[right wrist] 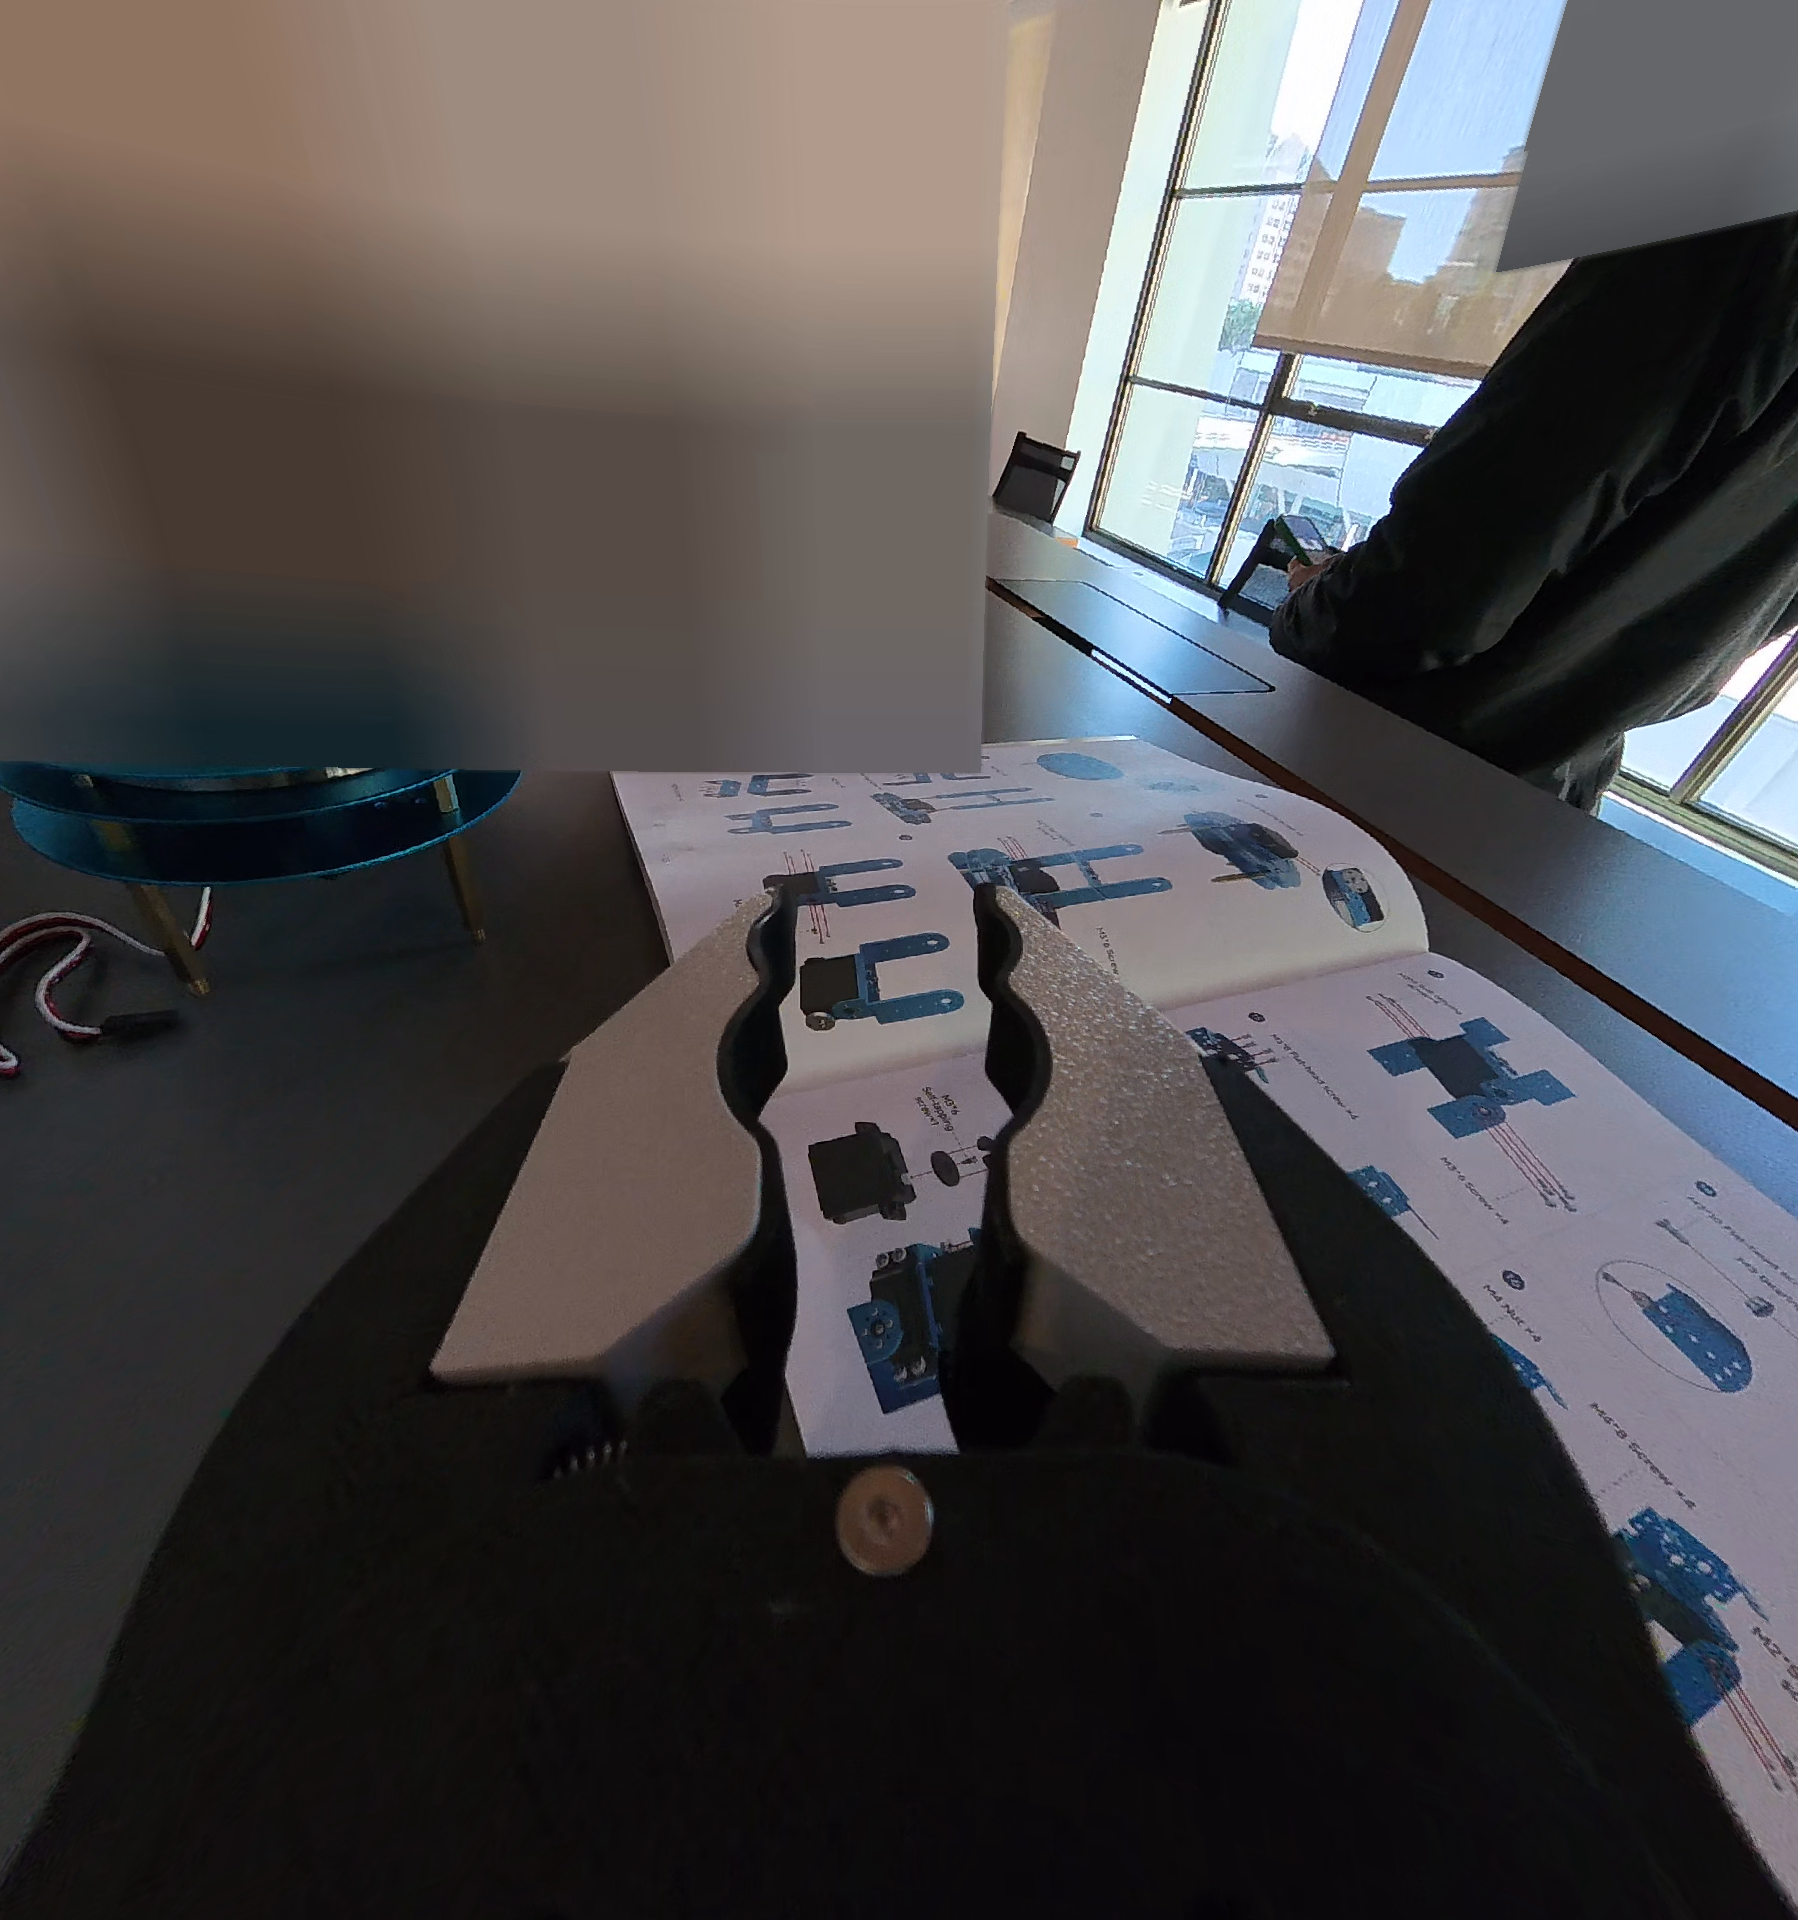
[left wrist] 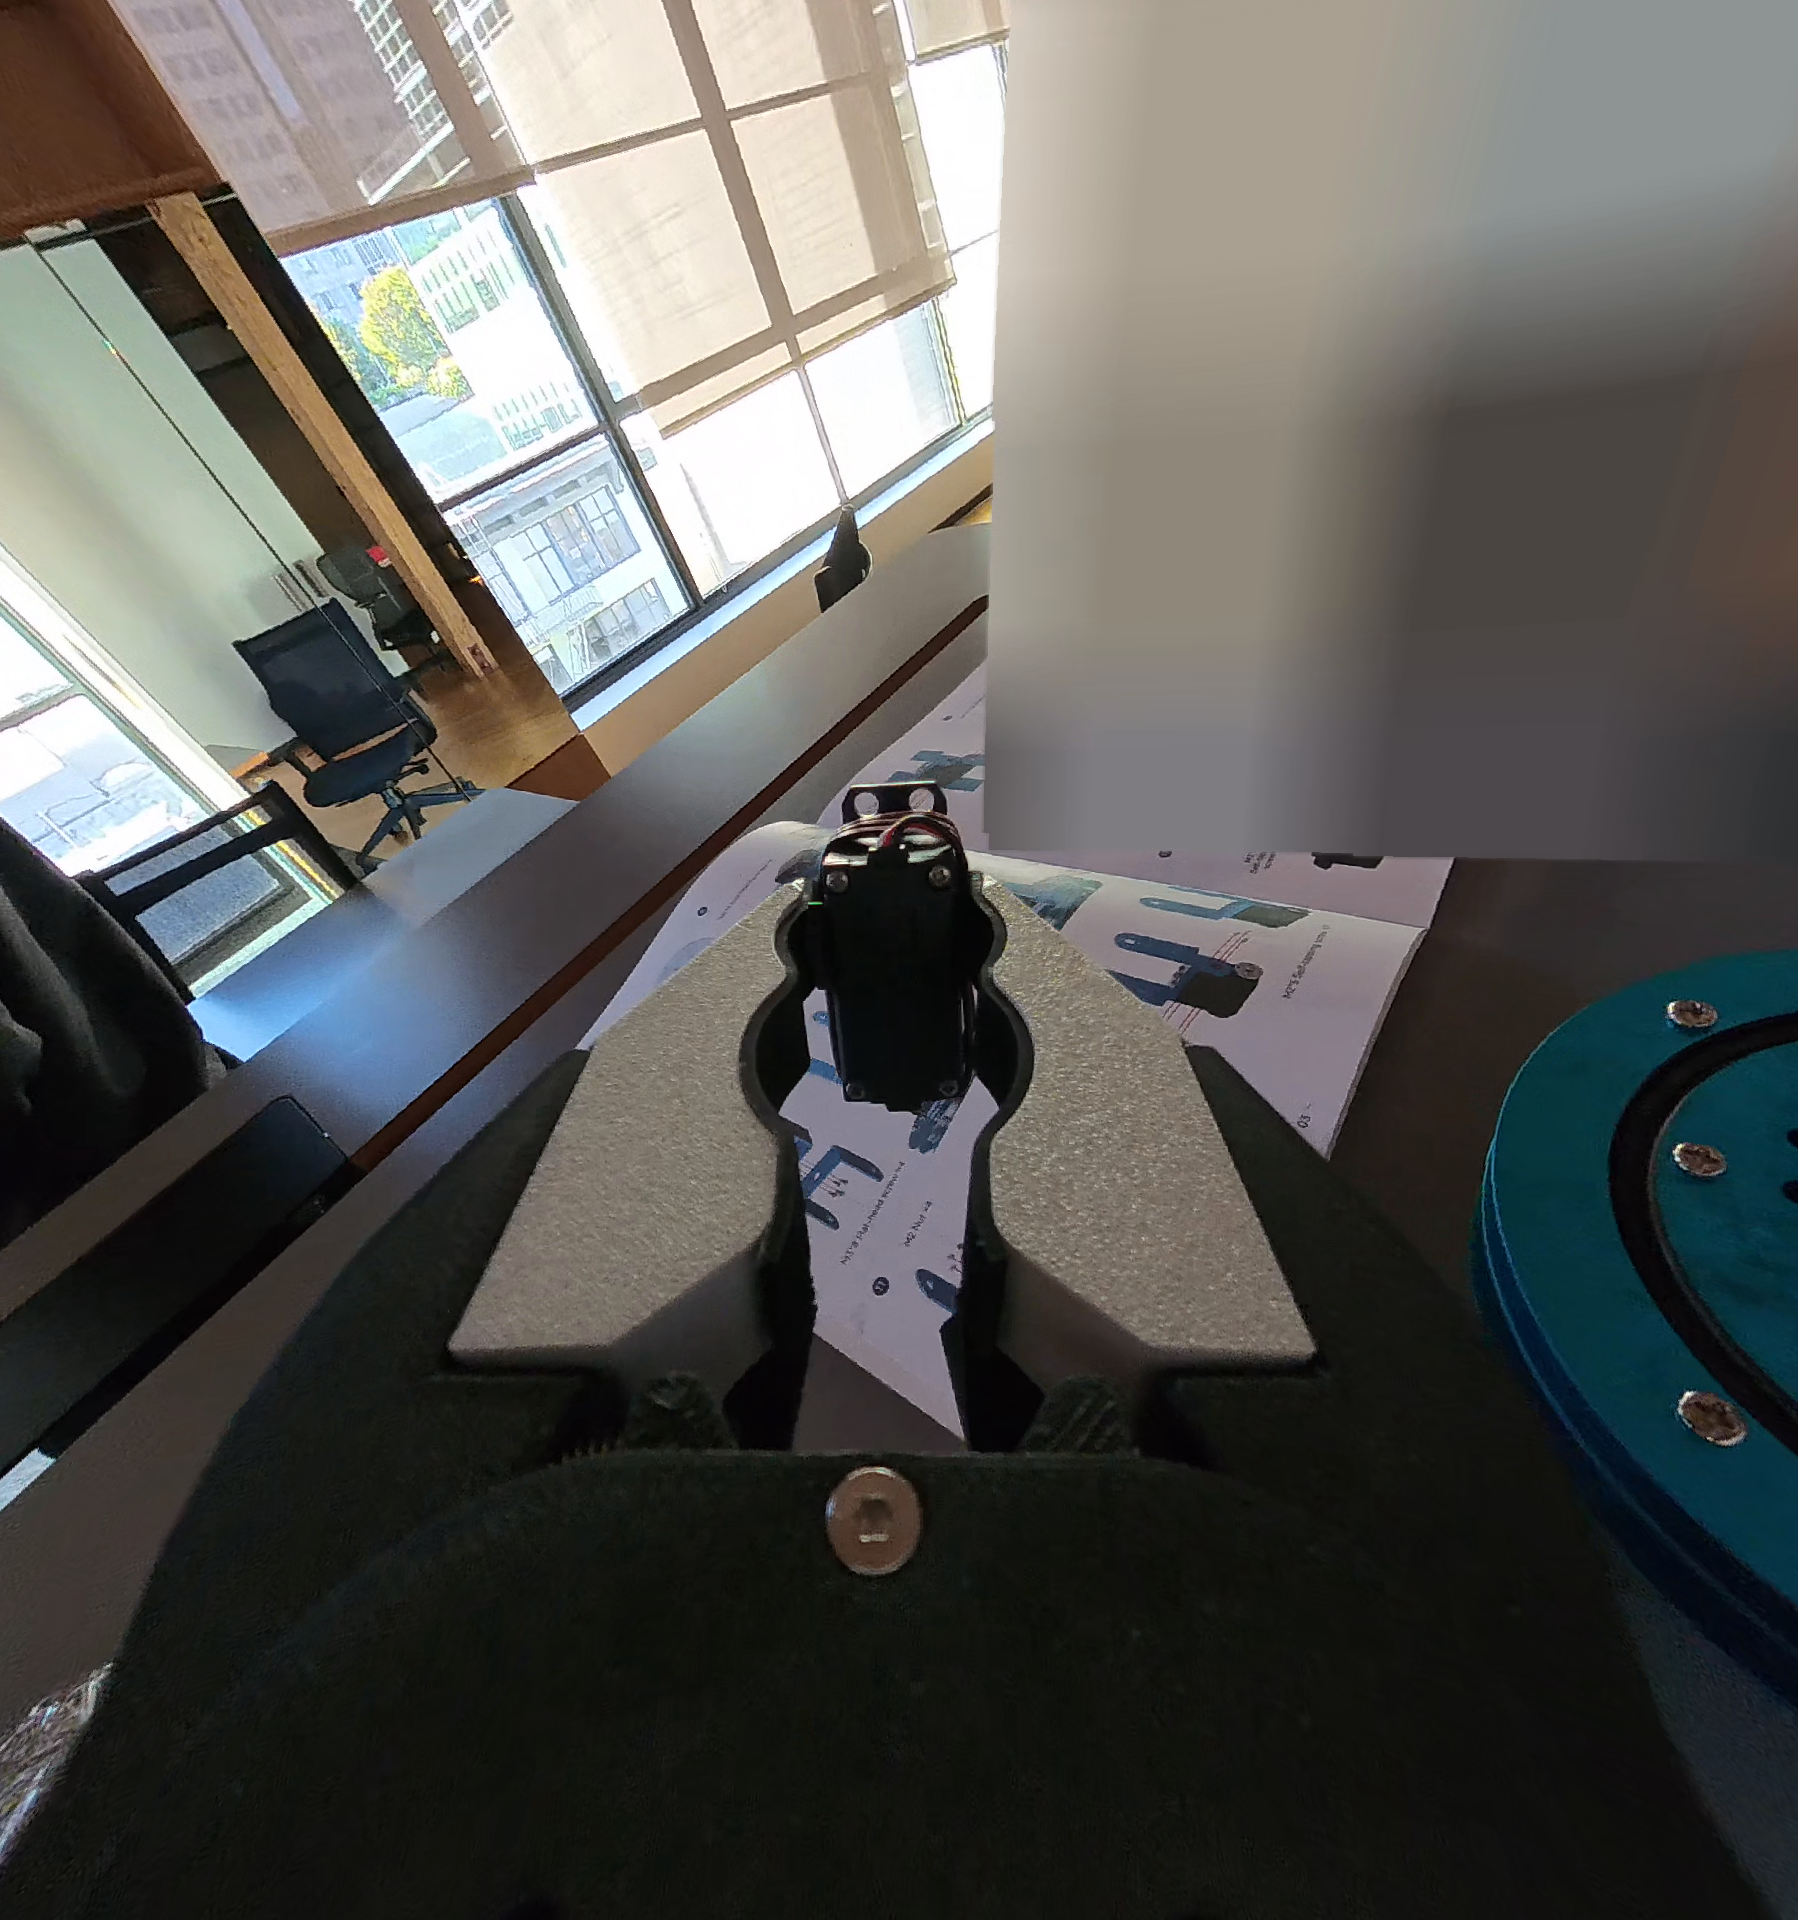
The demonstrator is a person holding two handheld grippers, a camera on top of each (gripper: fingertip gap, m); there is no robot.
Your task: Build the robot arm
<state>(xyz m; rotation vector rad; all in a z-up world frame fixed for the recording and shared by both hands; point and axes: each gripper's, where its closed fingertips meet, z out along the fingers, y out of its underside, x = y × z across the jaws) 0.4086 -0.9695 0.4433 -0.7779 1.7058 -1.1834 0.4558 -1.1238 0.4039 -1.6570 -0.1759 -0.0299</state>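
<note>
My left gripper (left wrist: pixel 890 914) is shut on a small black servo motor (left wrist: pixel 900 977) with red and white wires at its top, and holds it above an open instruction booklet (left wrist: pixel 1279 966) on the dark table. A round teal base plate (left wrist: pixel 1601 1278) with screws lies just right of it. My right gripper (right wrist: pixel 882 909) is open and empty, and hovers over the same open booklet (right wrist: pixel 1342 1122). In the right wrist view the teal round base (right wrist: pixel 251 831) stands on brass legs at the far left.
A red and white cable (right wrist: pixel 33 987) with a black plug lies on the dark table (right wrist: pixel 251 1195) left of the right gripper. A person in a dark jacket (right wrist: pixel 1622 499) stands at the table's far side. Office chairs (left wrist: pixel 344 717) and large windows are beyond. My hands' fingertips stand some 20 cm from each other.
</note>
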